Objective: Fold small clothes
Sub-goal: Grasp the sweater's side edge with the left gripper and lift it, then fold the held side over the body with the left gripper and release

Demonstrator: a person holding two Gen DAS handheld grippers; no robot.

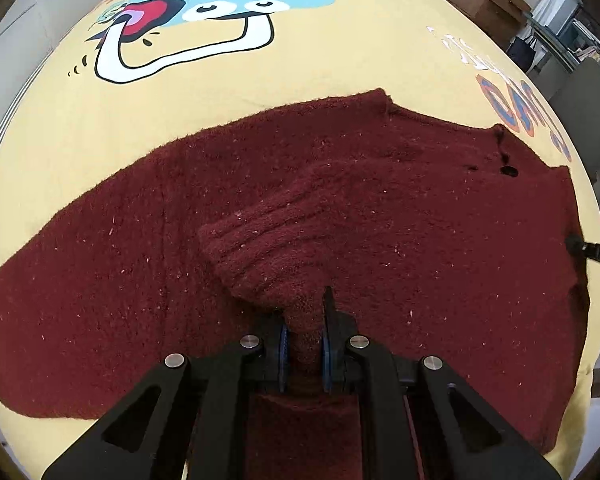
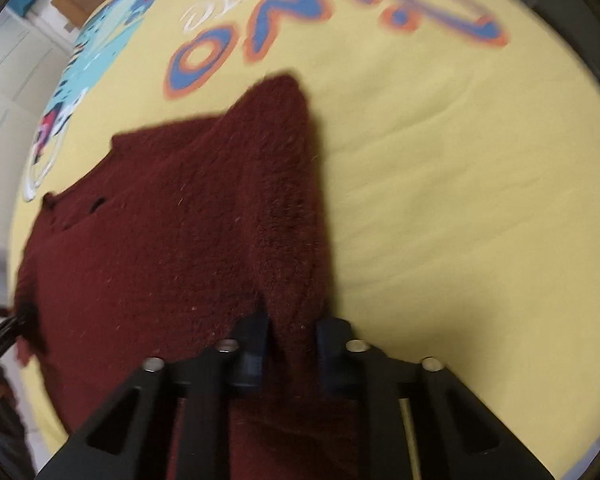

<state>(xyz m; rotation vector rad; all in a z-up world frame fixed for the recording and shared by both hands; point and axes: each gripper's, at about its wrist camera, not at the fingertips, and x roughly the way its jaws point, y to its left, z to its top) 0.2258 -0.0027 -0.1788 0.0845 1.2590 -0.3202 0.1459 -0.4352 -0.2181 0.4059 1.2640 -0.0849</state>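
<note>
Dark red sweater (image 1: 380, 208) lies crosswise, seemingly pinched by both grippers.

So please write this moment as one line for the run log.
left gripper: shut on sweater sleeve | right gripper: shut on sweater edge | surface: yellow sheet

Surface: yellow sheet (image 1: 360, 64) with cartoon print, filling both frames.
Lying on it: maroon sweater (image 1: 420, 208), spreading across the lower half, one part lifting centre-bottom.
</note>
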